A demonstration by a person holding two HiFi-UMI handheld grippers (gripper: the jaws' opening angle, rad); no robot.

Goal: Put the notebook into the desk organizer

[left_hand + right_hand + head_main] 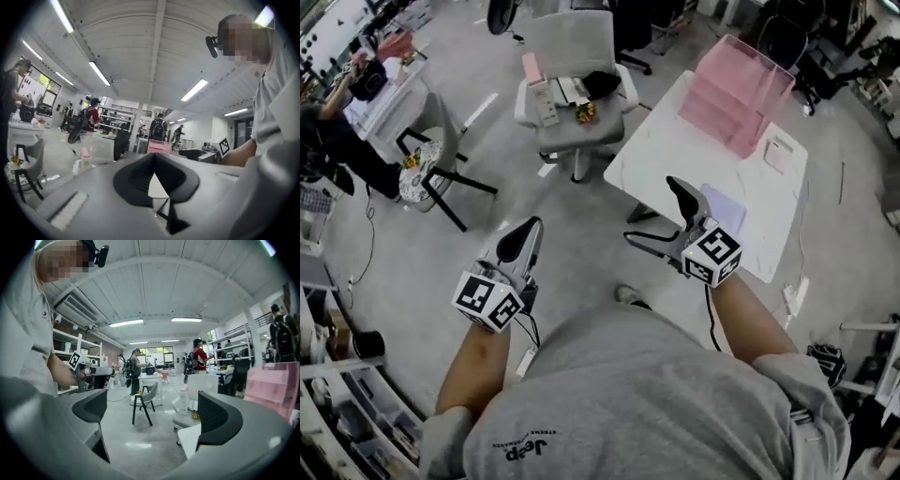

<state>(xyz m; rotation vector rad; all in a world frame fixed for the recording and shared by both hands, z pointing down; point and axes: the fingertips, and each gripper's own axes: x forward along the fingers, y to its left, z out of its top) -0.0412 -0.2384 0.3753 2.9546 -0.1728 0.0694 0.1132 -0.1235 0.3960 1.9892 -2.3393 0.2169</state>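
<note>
A lavender notebook lies flat on the white table, near its front edge. The pink see-through desk organizer stands at the table's far end and shows at the right of the right gripper view. My right gripper hangs wide open over the table's near left edge, just left of the notebook, with nothing between its fingers. My left gripper is shut and empty above the floor, left of the table; its fingertips meet.
A grey office chair with small items on its seat stands left of the table. A dark chair is farther left. A small white card lies beside the organizer. People stand and walk in the background.
</note>
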